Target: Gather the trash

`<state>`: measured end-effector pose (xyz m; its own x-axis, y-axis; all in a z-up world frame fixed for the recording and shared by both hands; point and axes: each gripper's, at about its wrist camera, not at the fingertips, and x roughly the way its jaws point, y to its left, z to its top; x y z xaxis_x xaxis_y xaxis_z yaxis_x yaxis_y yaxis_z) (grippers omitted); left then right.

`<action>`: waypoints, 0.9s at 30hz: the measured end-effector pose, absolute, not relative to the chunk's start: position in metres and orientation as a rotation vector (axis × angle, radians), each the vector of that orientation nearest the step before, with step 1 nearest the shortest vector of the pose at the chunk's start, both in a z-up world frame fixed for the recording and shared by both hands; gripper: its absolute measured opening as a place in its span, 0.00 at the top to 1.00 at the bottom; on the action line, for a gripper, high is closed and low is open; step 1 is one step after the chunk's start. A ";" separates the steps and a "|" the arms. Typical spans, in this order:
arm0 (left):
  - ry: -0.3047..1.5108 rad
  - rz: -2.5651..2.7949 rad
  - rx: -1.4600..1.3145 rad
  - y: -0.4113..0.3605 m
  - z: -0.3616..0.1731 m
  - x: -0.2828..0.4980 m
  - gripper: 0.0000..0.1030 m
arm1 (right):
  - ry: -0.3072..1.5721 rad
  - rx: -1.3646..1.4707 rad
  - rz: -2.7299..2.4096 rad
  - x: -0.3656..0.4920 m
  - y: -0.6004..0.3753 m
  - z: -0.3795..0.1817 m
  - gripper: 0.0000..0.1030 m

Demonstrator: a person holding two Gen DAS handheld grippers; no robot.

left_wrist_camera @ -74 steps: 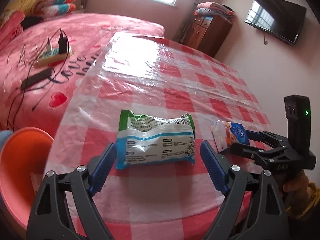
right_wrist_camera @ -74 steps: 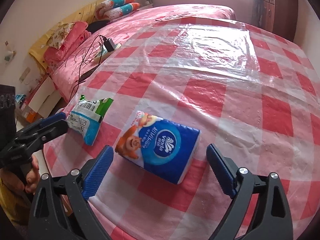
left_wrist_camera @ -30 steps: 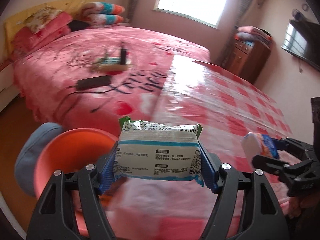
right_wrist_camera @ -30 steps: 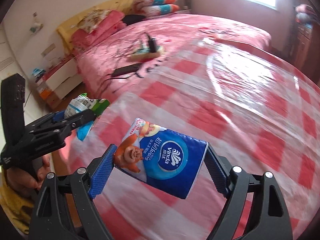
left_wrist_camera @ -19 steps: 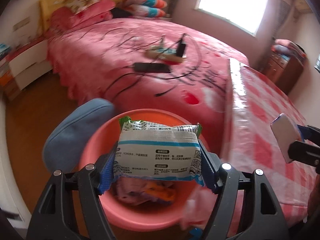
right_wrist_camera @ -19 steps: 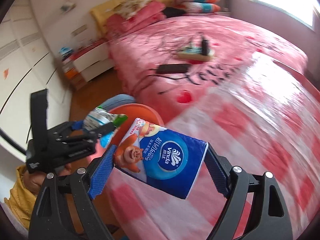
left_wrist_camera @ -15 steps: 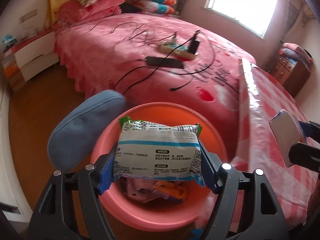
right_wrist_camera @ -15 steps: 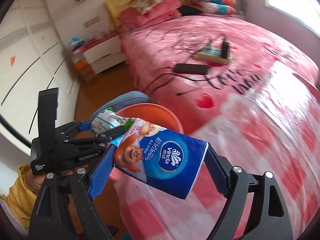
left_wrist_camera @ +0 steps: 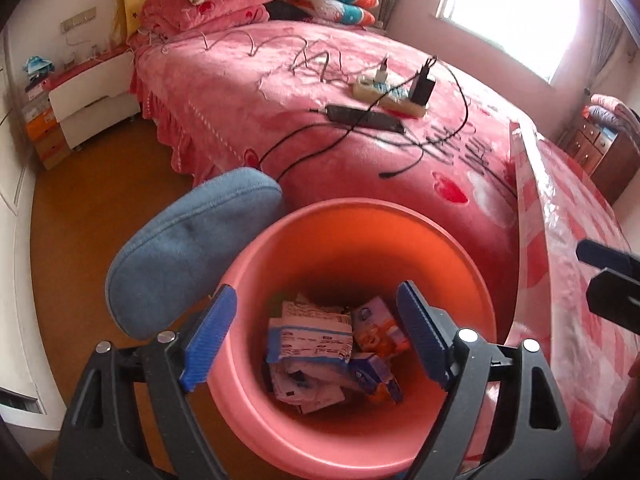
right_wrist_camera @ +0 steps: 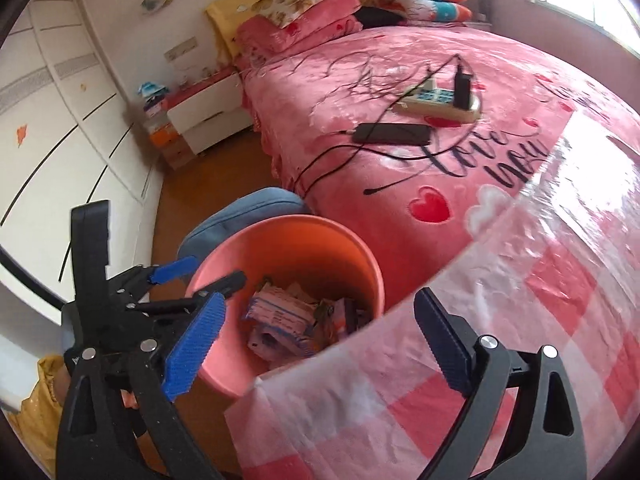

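Observation:
A pink-orange trash bin stands on the floor beside the table; it also shows in the right wrist view. Inside lie the white-and-blue wipes packet, the blue tissue pack and other wrappers, also visible in the right wrist view. My left gripper is open and empty right above the bin; it shows in the right wrist view too. My right gripper is open and empty over the table edge next to the bin.
A blue cushioned stool stands against the bin's left side. The table with a pink checked plastic cloth is to the right. Behind is a pink bed with a power strip and cables. A white nightstand stands at the far left.
Both grippers have opened. The wipes packet and the tissue pack have dropped from them into the bin. Both grippers moved closer over the bin.

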<state>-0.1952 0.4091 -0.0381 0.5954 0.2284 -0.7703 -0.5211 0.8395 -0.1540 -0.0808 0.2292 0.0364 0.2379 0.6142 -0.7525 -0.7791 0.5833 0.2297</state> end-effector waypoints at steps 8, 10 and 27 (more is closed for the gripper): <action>0.744 0.442 -0.339 0.392 -0.015 -0.191 0.13 | 0.894 -0.120 0.839 -0.072 0.176 0.040 0.09; 0.720 0.430 -0.320 0.385 -0.007 -0.190 0.11 | 0.885 -0.097 0.814 -0.071 0.163 0.042 0.09; 0.608 0.284 -0.204 0.297 0.057 -0.165 0.05 | 0.742 -0.002 0.604 -0.070 0.060 0.072 0.09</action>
